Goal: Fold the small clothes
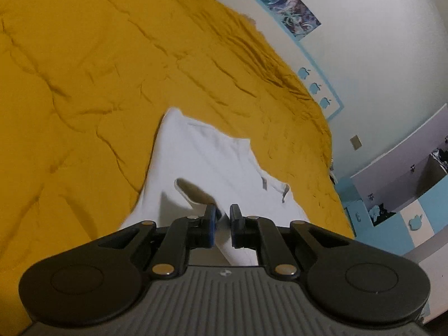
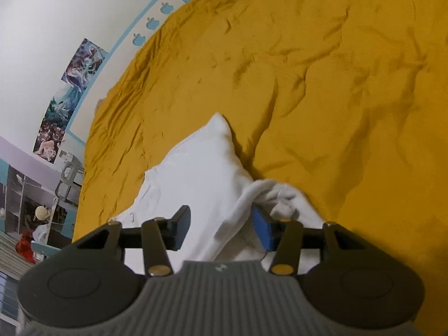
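A small white garment (image 1: 207,165) lies on a mustard-yellow bedspread (image 1: 98,64). In the left wrist view my left gripper (image 1: 223,225) has its jaws nearly closed, pinching a fold of the white cloth between them. In the right wrist view the same white garment (image 2: 196,173) is bunched and lifted into a peak. My right gripper (image 2: 221,228) stands with its jaws wide apart, and a ridge of the cloth runs through the gap, draping over the right fingertip (image 2: 261,229).
The yellow bedspread (image 2: 336,84) is wrinkled and covers the whole bed. A white and blue wall with posters (image 1: 296,8) runs along the bed's far side. Shelves and clutter (image 2: 33,204) stand beyond the bed's edge.
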Motion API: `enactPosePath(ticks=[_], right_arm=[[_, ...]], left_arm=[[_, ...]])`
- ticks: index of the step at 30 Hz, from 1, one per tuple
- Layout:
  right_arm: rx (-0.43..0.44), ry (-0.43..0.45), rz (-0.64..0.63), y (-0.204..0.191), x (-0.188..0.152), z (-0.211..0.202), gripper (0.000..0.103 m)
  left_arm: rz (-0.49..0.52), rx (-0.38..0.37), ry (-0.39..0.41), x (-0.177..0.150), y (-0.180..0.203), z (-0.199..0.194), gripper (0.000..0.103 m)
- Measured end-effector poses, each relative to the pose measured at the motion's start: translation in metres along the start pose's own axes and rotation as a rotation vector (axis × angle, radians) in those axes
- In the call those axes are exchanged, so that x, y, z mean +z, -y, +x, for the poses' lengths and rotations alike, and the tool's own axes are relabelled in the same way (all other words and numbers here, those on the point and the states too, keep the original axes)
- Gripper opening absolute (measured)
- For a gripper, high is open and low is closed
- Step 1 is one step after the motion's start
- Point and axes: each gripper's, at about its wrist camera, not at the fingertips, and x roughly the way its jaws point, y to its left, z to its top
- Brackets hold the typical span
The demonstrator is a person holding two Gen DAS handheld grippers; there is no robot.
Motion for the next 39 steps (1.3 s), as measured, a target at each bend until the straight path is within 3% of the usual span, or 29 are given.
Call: enactPosePath(ticks=[9,14,16,18,22,25,29,31,33,37,39], right_arm=[[-0.006,-0.037,0.046,0.006,-0.011,0.008,0.047],[-0.012,-0.003,0.069,0.009,-0.004,0.01,0.047],[0.004,-0.002,0.097,0.011,-0.002,0.011,0.037],[0.006,0.001,0.108,0.011,-0.001,0.01,0.003],[-0.047,0.059,0.038,0.001,-0.001,-0.004,0.002],[-0.089,0.02,0.074,0.014,-0.002,0.004,0.0],[-0.115,0.001,0.065,0.024,-0.007,0.012,0.0],[-0.132,0.013,0.042,0.017,-0.005,0.003,0.01],[-0.133,0.039,0.021,0.009,-0.002,-0.014,0.031],[-0.082,0.102,-0.106,-0.016,0.002,-0.036,0.031],[-0.014,0.091,-0.166,-0.034,0.007,-0.031,0.037]], left_arm=[[-0.01,0.145,-0.101,-0.023,-0.033,0.02,0.01],[0.023,0.169,-0.116,-0.027,-0.031,0.017,0.01],[0.037,0.181,-0.122,-0.026,-0.028,0.016,0.01],[0.041,0.186,-0.125,-0.027,-0.027,0.017,0.01],[0.041,0.183,-0.12,-0.028,-0.029,0.017,0.011],[0.049,0.189,-0.127,-0.028,-0.029,0.022,0.012],[0.054,0.196,-0.132,-0.026,-0.025,0.018,0.013],[0.084,0.211,-0.137,-0.024,-0.017,0.009,0.013],[0.123,0.209,-0.12,-0.019,-0.006,-0.002,0.013],[0.183,0.17,-0.059,-0.005,0.019,-0.012,0.013],[0.188,0.141,-0.055,0.0,0.027,-0.003,0.015]])
